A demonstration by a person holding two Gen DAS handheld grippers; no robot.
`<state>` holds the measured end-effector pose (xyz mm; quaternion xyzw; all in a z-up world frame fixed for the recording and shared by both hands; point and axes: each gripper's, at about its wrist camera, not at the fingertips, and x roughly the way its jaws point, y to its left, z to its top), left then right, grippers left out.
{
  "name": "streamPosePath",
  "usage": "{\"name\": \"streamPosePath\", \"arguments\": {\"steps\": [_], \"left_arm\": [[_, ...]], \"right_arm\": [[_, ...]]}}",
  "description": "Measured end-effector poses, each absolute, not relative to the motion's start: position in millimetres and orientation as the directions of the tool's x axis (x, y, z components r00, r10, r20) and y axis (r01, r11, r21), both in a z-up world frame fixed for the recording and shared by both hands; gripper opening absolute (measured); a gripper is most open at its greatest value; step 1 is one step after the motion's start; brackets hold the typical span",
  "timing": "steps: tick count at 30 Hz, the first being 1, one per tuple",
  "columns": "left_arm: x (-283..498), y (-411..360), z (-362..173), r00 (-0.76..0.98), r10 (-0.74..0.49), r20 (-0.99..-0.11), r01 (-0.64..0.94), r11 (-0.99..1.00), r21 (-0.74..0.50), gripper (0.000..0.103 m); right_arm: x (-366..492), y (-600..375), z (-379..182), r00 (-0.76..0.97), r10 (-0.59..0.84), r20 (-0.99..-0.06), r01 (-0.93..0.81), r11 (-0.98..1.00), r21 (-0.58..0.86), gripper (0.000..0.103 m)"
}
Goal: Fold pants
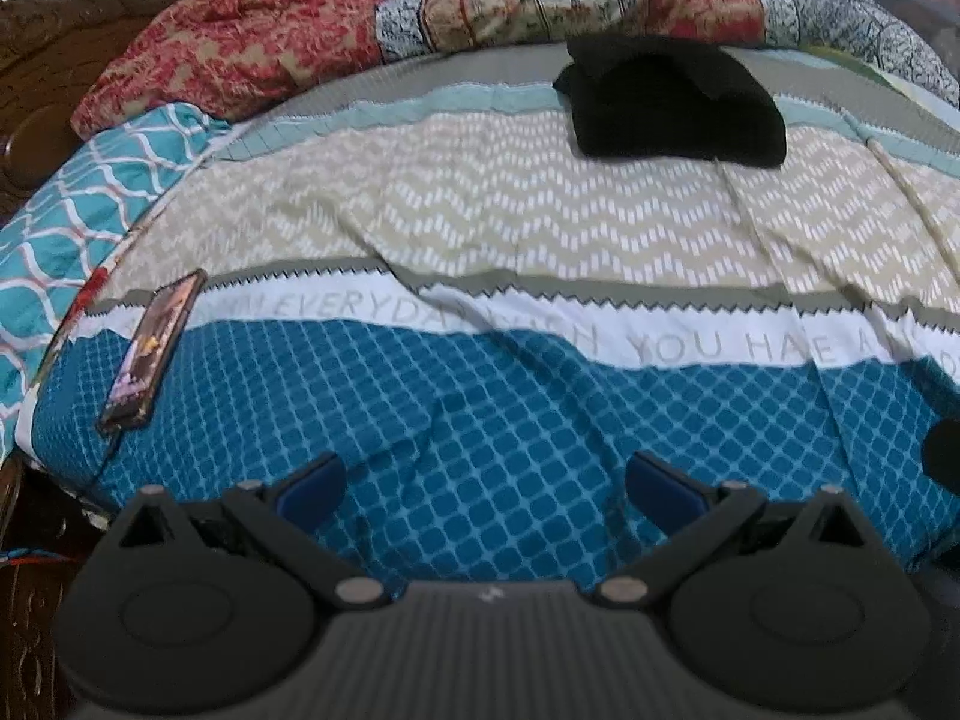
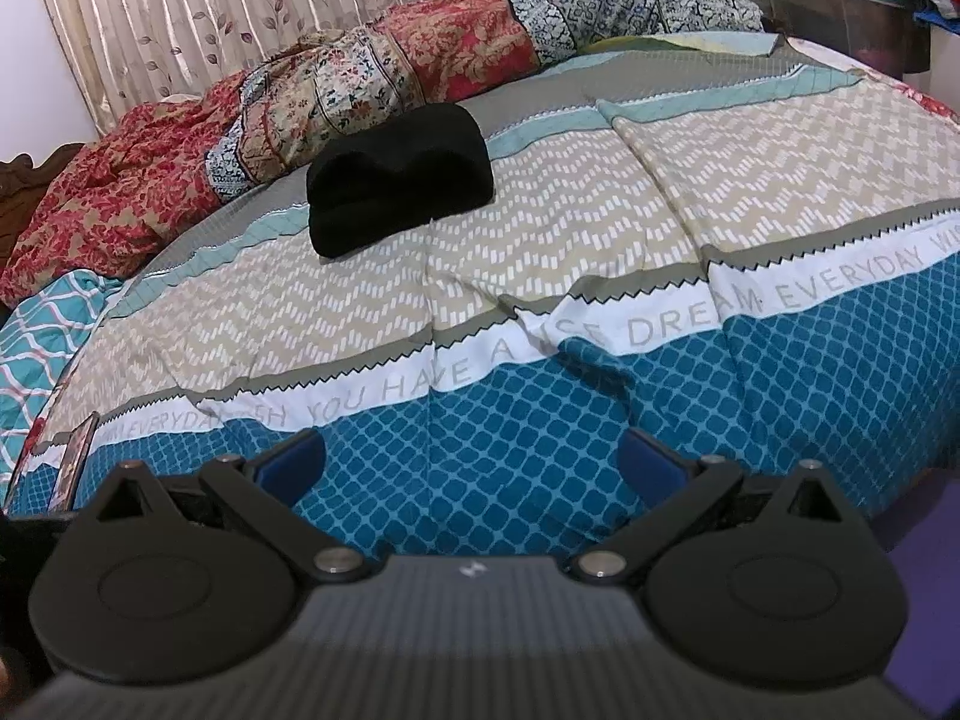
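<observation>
Reading "YOU HAVE" on bedspread (image 2: 540, 228).

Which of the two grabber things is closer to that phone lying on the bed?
Left. The phone lies close ahead and to the left of the left gripper. From the right gripper the phone sits off at the far left edge, farther away sideways.

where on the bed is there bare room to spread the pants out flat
The widest free patch is the beige zigzag band in front of the folded black pants, down to the blue diamond-print strip by both open tools. Crowded: the rumpled red floral quilt along the far edge, and the dark smartphone at the left edge.
</observation>
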<state>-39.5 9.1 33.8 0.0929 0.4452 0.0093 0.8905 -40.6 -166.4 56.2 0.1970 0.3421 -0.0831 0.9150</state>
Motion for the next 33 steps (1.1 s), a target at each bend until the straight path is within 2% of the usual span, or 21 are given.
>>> {"name": "streamPosePath", "arguments": {"steps": [19,33], "left_arm": [[-37,16,43,0.616,0.173,-0.769,0.014,0.973,0.230,0.103],[-44,9,71,0.639,0.123,-0.759,0.055,0.977,0.205,0.103]], "right_arm": [[-42,-162,65,0.782,-0.043,-0.622,0.269,0.923,0.274,0.103],[-44,-166,95,0.826,-0.065,-0.559,0.239,0.940,0.244,0.103]]}}
